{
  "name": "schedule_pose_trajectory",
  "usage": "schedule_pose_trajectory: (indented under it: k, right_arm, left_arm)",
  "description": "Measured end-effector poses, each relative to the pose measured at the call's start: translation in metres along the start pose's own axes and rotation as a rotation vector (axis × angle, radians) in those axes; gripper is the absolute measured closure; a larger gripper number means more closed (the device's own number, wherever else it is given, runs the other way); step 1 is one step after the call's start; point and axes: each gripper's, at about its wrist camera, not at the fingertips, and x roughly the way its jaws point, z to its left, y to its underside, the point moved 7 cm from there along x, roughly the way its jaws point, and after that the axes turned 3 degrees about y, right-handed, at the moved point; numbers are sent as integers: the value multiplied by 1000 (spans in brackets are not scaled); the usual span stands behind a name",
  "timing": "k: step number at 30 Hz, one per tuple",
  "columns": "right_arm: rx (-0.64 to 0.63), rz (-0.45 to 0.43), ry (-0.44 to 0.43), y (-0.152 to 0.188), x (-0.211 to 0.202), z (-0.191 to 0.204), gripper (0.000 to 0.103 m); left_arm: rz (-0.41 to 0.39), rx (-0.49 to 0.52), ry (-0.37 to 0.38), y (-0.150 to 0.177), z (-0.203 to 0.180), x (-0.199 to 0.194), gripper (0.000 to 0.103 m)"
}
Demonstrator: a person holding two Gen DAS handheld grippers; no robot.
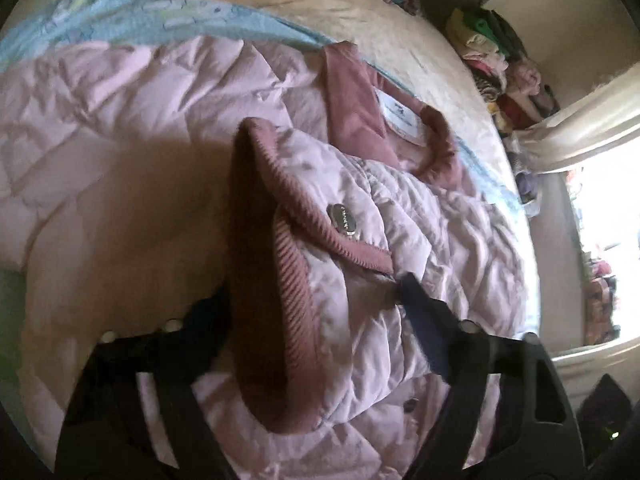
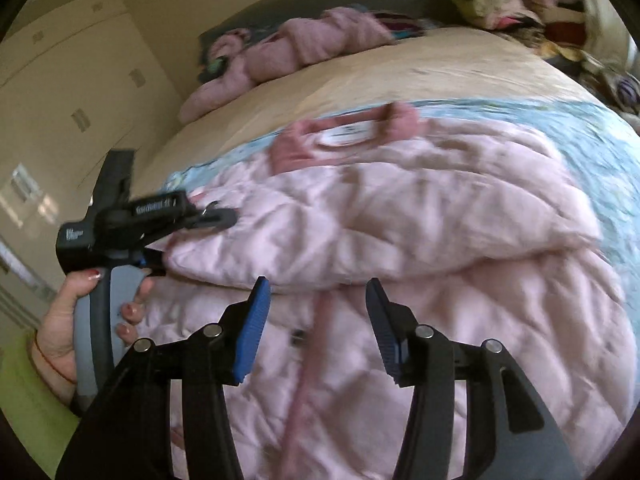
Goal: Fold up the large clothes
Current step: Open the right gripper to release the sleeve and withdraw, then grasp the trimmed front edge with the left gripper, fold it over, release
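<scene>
A pale pink quilted jacket (image 1: pixel 132 92) lies spread on a bed, its dusty-rose collar with a white label (image 1: pixel 400 114) toward the far side. My left gripper (image 1: pixel 312 300) is shut on the jacket's ribbed cuffed sleeve (image 1: pixel 296 280) and holds it folded over the body. The right wrist view shows the jacket (image 2: pixel 420 216) too, with the left gripper (image 2: pixel 208 220) clamped on the sleeve edge at left. My right gripper (image 2: pixel 316 320) is open and empty, hovering just above the jacket's front placket (image 2: pixel 316 320).
A light blue patterned sheet (image 1: pixel 160 16) lies under the jacket on the beige bed (image 2: pixel 360 76). A pink garment (image 2: pixel 304 48) lies near the headboard. A heap of clothes (image 1: pixel 500 60) is stacked beyond the bed. White wardrobes (image 2: pixel 80 92) stand left; a bright window (image 1: pixel 608 240) right.
</scene>
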Motion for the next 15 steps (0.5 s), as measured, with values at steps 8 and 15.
schedule_pose_trajectory:
  k: [8,15]
  right_arm:
    - [32,-24,86,5,-30,-49,55]
    - [22,-83,127,-17,-41,-59,55]
  left_arm:
    - [-117,155,-28,-15,-25,-36,97]
    - [-269,267,-34,-44,-56,-89,99]
